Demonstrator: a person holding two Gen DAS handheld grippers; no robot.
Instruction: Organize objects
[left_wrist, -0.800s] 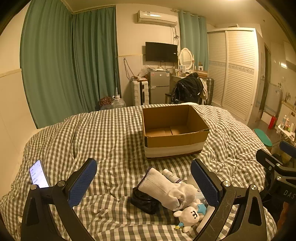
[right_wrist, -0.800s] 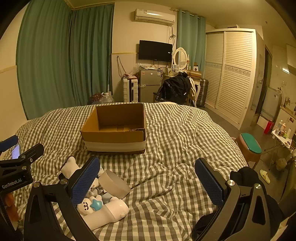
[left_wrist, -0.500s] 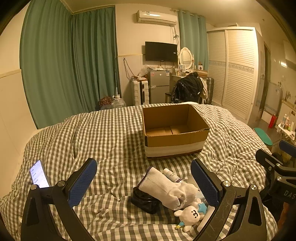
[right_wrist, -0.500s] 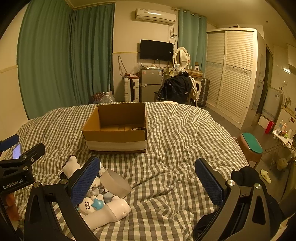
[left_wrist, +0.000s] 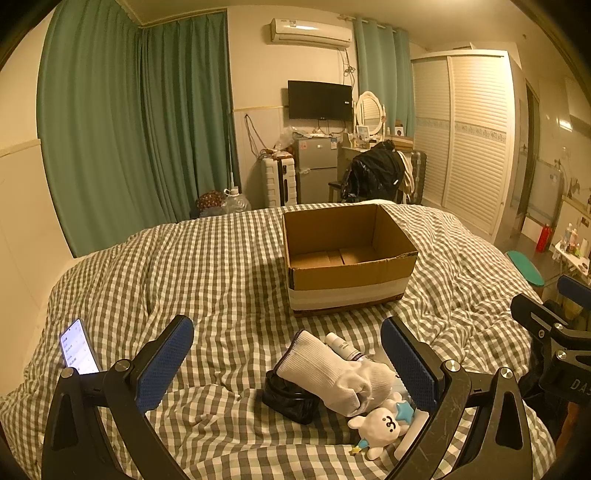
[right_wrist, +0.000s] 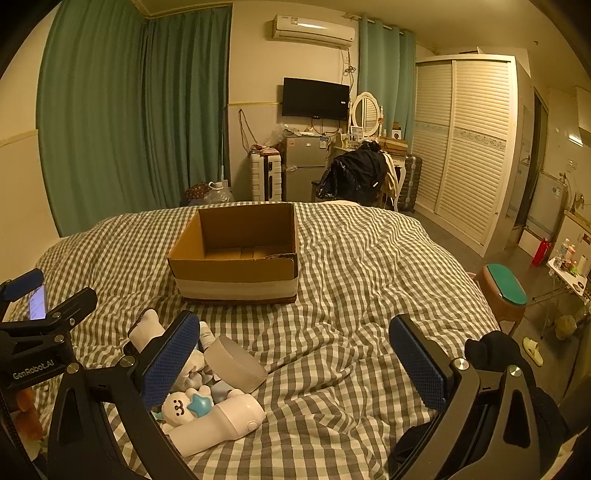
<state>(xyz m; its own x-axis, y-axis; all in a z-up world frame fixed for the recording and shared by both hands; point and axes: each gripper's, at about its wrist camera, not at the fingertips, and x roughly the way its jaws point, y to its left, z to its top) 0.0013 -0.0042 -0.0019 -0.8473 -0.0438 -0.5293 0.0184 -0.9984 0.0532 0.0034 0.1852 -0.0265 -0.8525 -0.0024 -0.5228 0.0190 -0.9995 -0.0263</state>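
Observation:
An open, empty cardboard box (left_wrist: 349, 258) (right_wrist: 236, 254) stands mid-bed. A pile lies near me: a white glove (left_wrist: 332, 371), a black band (left_wrist: 290, 397), a small tube (left_wrist: 343, 345), a white bunny toy with a blue star (left_wrist: 380, 424) (right_wrist: 181, 404), a white cylinder device (right_wrist: 218, 424) and a grey round lid (right_wrist: 236, 363). My left gripper (left_wrist: 288, 362) is open and empty above the pile. My right gripper (right_wrist: 295, 358) is open and empty, to the right of the pile.
A lit phone (left_wrist: 77, 347) lies on the checked duvet (left_wrist: 207, 280) at the left. A green-topped stool (right_wrist: 506, 291) stands off the bed's right side. A fridge, chair with a black jacket and wardrobe stand beyond the bed.
Both grippers have barely shifted. The right wrist view has drifted slightly, so the box sits a little further right in it. Nothing was grasped or moved.

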